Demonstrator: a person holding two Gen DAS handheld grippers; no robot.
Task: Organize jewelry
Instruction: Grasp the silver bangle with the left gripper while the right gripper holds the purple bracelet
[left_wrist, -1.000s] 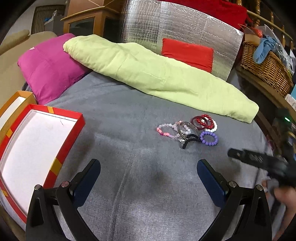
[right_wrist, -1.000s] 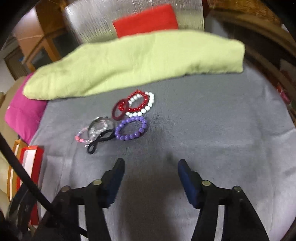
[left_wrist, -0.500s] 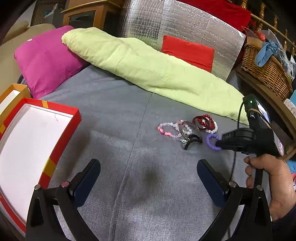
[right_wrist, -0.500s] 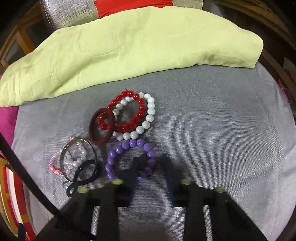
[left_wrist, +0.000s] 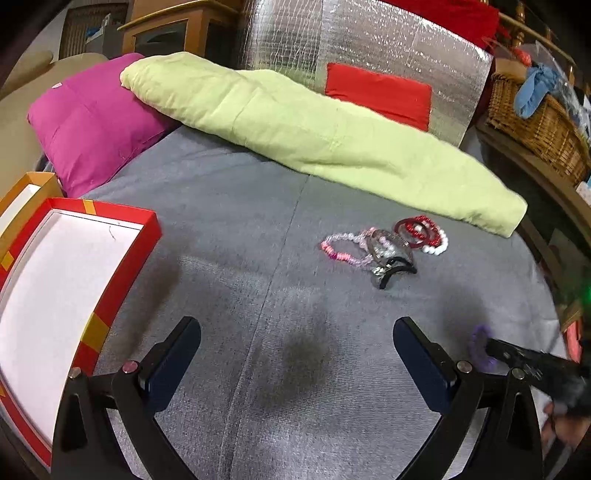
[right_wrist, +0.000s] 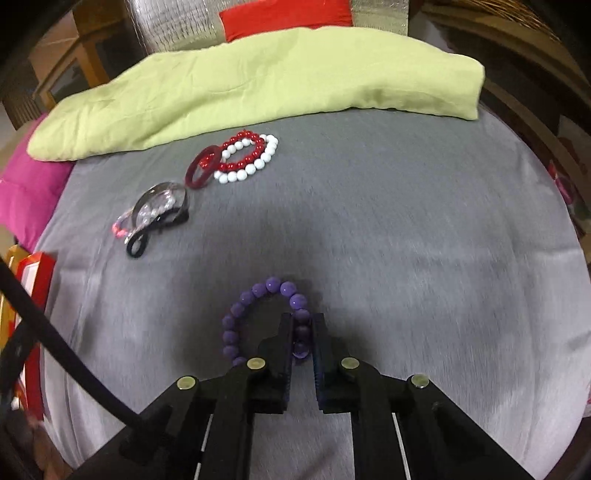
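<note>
- Right gripper (right_wrist: 302, 332) has its fingers clamped on the purple bracelet (right_wrist: 258, 317), near side of the grey bed (right_wrist: 406, 221), well clear of the pile.
- The pile (right_wrist: 207, 177) (red, white, pink beads, a bangle, a black tie) sits by the green pillow (right_wrist: 258, 85).
- Left gripper (left_wrist: 295, 354) gapes wide, nothing in it, right of the red box (left_wrist: 122, 266).
</note>
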